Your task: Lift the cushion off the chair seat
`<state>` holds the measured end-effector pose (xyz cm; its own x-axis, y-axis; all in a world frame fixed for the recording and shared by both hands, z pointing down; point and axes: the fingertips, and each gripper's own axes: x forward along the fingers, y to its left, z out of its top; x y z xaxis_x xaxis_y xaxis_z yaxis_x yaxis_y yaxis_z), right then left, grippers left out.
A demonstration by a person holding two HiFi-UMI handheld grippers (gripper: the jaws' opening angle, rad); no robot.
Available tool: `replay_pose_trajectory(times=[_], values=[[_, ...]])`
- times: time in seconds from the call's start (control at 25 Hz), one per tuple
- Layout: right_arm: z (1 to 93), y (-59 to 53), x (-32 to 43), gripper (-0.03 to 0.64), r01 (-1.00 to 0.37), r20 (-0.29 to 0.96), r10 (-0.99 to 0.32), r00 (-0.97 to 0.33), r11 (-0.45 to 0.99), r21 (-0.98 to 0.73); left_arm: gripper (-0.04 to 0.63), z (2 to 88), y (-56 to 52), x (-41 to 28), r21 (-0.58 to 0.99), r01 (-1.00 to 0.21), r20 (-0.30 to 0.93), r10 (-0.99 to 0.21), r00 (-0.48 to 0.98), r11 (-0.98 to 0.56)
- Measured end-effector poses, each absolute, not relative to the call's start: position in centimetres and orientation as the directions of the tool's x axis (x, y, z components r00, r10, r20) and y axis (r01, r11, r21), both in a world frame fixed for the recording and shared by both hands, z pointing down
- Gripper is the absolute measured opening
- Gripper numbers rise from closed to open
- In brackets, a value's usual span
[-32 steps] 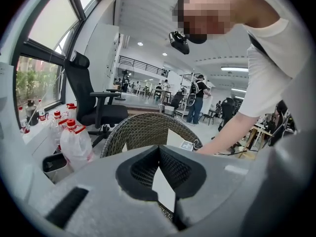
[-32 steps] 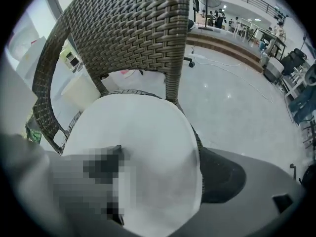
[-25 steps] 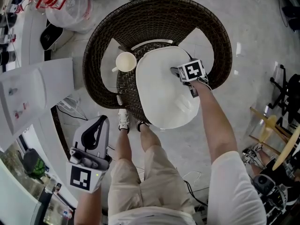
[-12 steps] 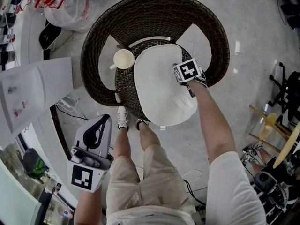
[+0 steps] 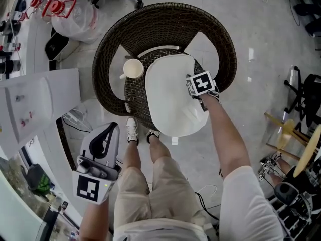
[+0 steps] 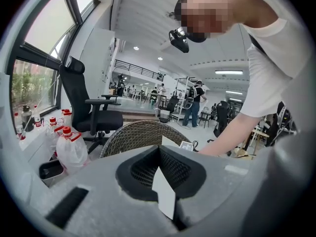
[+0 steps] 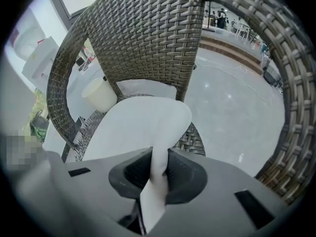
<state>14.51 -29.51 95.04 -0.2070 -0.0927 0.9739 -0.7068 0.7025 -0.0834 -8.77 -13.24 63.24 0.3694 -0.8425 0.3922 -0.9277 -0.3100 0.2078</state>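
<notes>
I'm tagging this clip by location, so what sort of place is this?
Probably a large open-plan lab or workshop: a black office chair, a mezzanine railing, and people standing about on a wide polished floor.

Your head view is evenly lit: soft diffuse light, faint shadows, small glare spots on the glossy floor [image 5: 253,79]. White cushion [image 5: 170,94] is close to clipping, little surface detail. Both gripper views are fisheye, black vignetted corners, lines bowed. In your left gripper view the window [image 6: 44,38] and ceiling lights [image 6: 228,72] run bright.
</notes>
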Motion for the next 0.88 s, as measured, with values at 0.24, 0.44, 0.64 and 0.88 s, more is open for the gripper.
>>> replay_pose_trajectory(times=[0.24,0.44,0.64,0.88], values=[[91.3,-28.3,14.8,0.061,-0.749,0.967,-0.128,-0.218,0.658,-0.082,0.015,60.5,-12.6,-9.1,0.192,-0.921,0.367,-0.846,0.388,-0.339],[87.0,-27.7,14.5,0.06,-0.763,0.955,-0.172,-0.241,0.642,-0.076,0.015,57.6,-12.5,-9.2,0.174,-0.911,0.337,-0.847,0.411,-0.373],[83.8,-25.9,14.9,0.057,-0.785,0.948,-0.204,-0.244,0.615,-0.07,0.015,55.0,-11.5,-9.7,0.162,-0.903,0.308,-0.849,0.429,-0.397],[81.1,-25.0,14.4,0.058,-0.799,0.941,-0.236,-0.244,0.598,-0.057,0.015,53.1,-10.5,-11.2,0.145,-0.898,0.301,-0.846,0.44,-0.415]])
